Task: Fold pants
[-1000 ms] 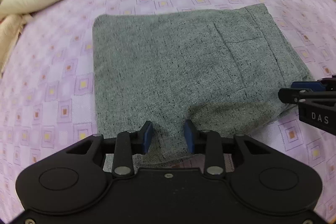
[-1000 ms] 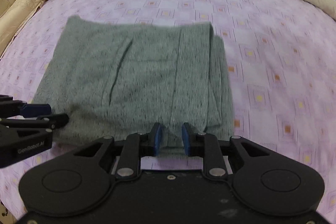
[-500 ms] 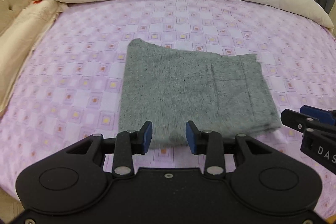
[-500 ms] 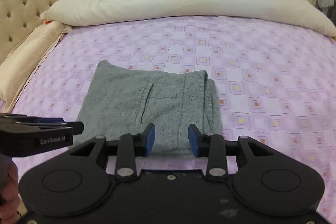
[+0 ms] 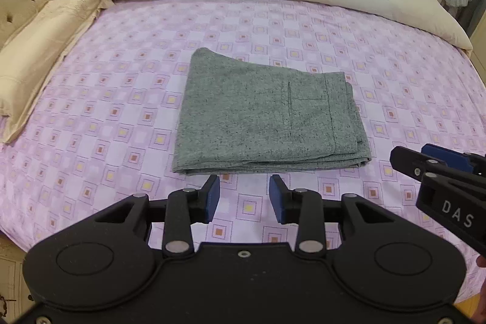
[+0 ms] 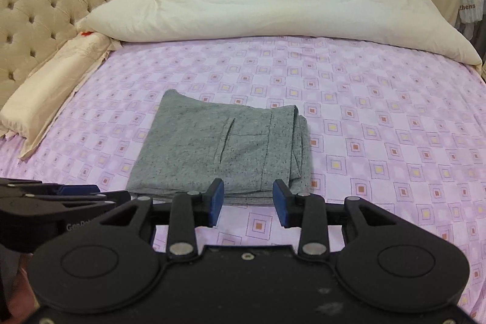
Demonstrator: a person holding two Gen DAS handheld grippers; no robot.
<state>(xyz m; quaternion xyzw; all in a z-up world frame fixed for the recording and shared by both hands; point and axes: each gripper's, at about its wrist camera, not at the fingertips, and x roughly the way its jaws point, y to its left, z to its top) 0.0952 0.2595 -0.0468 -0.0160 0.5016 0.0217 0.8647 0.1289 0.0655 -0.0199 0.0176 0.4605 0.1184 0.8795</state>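
Left wrist: left claw (image 5: 244,198) lifted clear, released, empty; folded pants (image 5: 267,117) now ahead, apart, flat on bed (image 5: 106,99). Right wrist: right claw (image 6: 248,202) just opened, empty; pants' near edge beyond; open sheet rightward.

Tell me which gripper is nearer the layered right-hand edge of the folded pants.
Right. The right gripper, jaws just opening with nothing between them, hangs before the pants near that layered edge; the left gripper hangs before their left-centre, farther from it.
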